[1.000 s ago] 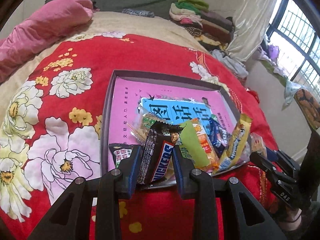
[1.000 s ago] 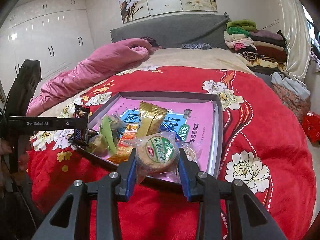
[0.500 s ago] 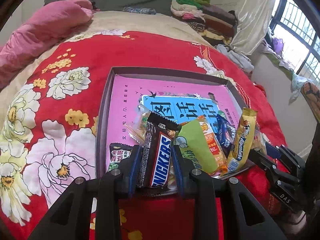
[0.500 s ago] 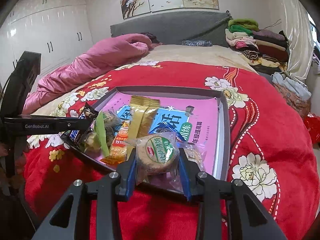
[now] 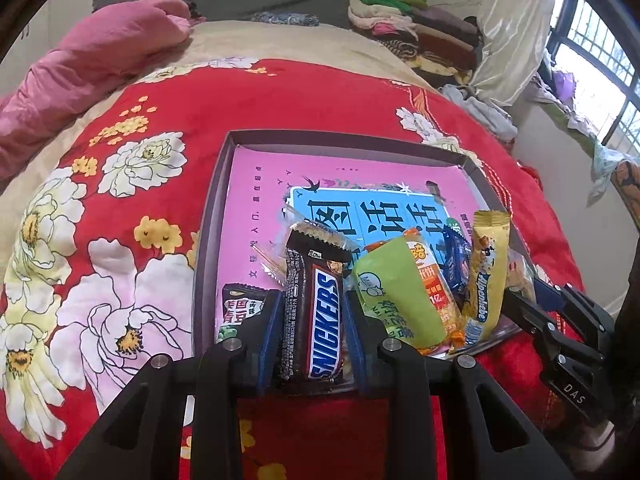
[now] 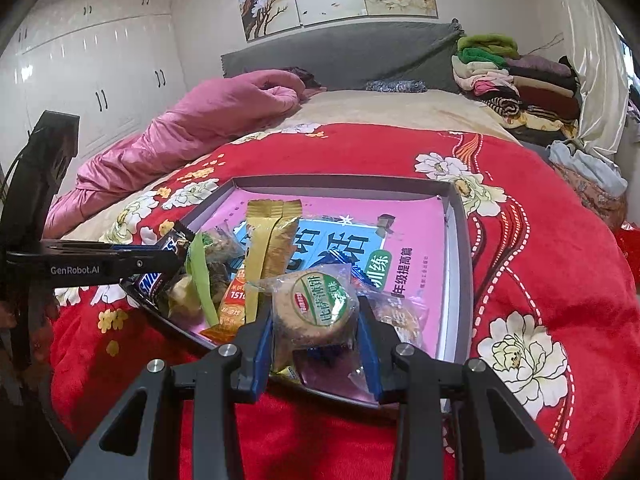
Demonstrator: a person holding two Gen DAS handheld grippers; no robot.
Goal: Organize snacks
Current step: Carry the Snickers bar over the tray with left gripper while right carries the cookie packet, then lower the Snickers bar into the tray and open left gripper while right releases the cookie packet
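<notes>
A grey shallow box [image 5: 216, 208] with a pink book inside lies on the red flowered bedspread. My left gripper [image 5: 312, 320] is shut on a brown Snickers bar [image 5: 320, 312], held upright over the box's near edge. Beside it stand a green packet [image 5: 396, 292], an orange packet [image 5: 436, 292] and a yellow Alpenliebe stick [image 5: 486, 276]. In the right wrist view my right gripper [image 6: 316, 320] is shut on a round wrapped biscuit [image 6: 316, 308] at the box's [image 6: 460, 240] near rim. The left gripper [image 6: 120, 264] with the Snickers bar [image 6: 168, 246] shows at the left there.
A pink quilt [image 6: 192, 128] lies along the left of the bed. Folded clothes [image 6: 516, 80] are stacked at the far right by a curtain. White wardrobes [image 6: 100, 76] line the left wall. The right gripper's fingers [image 5: 560, 320] reach in at the right of the left wrist view.
The left wrist view has tipped slightly, so the Snickers bar now stands straighter between the pads. The right gripper and its biscuit have stayed put.
</notes>
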